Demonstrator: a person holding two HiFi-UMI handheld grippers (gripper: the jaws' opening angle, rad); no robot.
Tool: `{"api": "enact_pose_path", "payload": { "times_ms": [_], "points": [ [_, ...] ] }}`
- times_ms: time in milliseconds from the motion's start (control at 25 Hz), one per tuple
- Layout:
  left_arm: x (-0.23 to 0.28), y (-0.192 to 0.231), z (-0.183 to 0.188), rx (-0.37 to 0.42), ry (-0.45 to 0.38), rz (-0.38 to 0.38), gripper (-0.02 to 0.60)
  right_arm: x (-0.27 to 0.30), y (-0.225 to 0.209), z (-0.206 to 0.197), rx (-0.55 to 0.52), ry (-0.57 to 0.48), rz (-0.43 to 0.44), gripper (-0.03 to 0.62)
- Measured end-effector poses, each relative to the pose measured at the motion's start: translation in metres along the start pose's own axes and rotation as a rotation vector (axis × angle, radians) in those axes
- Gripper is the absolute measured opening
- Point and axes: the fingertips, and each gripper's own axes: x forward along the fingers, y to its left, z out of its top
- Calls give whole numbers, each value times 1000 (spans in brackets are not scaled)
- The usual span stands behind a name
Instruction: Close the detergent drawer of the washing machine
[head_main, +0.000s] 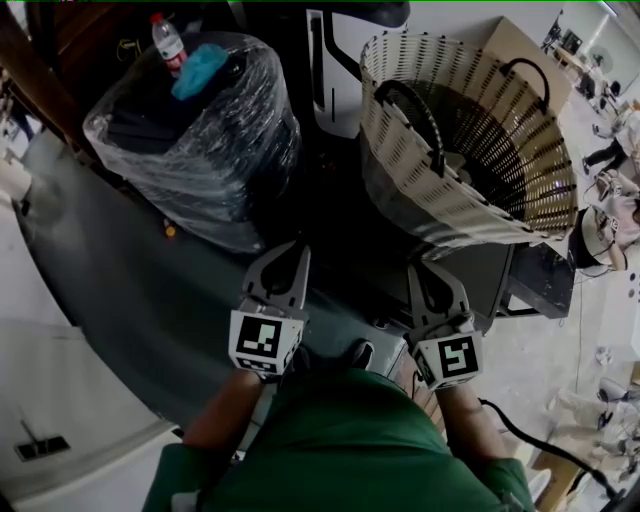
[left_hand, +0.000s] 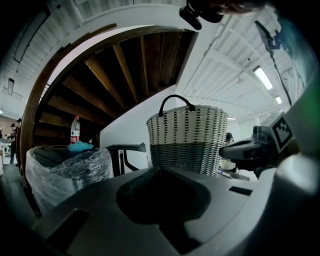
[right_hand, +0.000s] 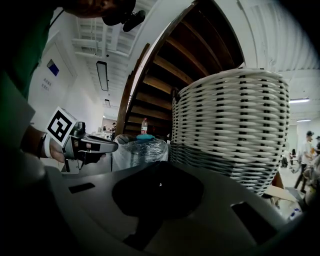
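No view shows the detergent drawer. A dark machine body (head_main: 500, 280) shows under a white wicker basket (head_main: 470, 130), just ahead of both grippers. My left gripper (head_main: 298, 250) is held low in front of me, its jaws together and holding nothing. My right gripper (head_main: 418, 268) is beside it near the basket's base, jaws also together and bare. In the left gripper view the left gripper (left_hand: 160, 171) points at the basket (left_hand: 187, 140), with the right gripper (left_hand: 235, 149) at its side. The right gripper view has the right gripper (right_hand: 160, 169) below the basket (right_hand: 235, 125), and the left gripper (right_hand: 107, 146) at left.
A plastic-wrapped bundle (head_main: 200, 140) stands at the left with a water bottle (head_main: 168, 42) and a blue cloth (head_main: 200, 68) on top. A dark mat (head_main: 120, 280) covers the floor. A curved wooden staircase (left_hand: 115, 75) rises behind. People (head_main: 600, 235) are at the far right.
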Motion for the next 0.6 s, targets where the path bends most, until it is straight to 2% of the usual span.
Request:
{"api": "enact_pose_path", "payload": {
  "times_ms": [600],
  "points": [
    [1, -7, -11, -8, 29, 44, 29, -1, -7, -9, 12, 4, 43, 23]
  ]
}}
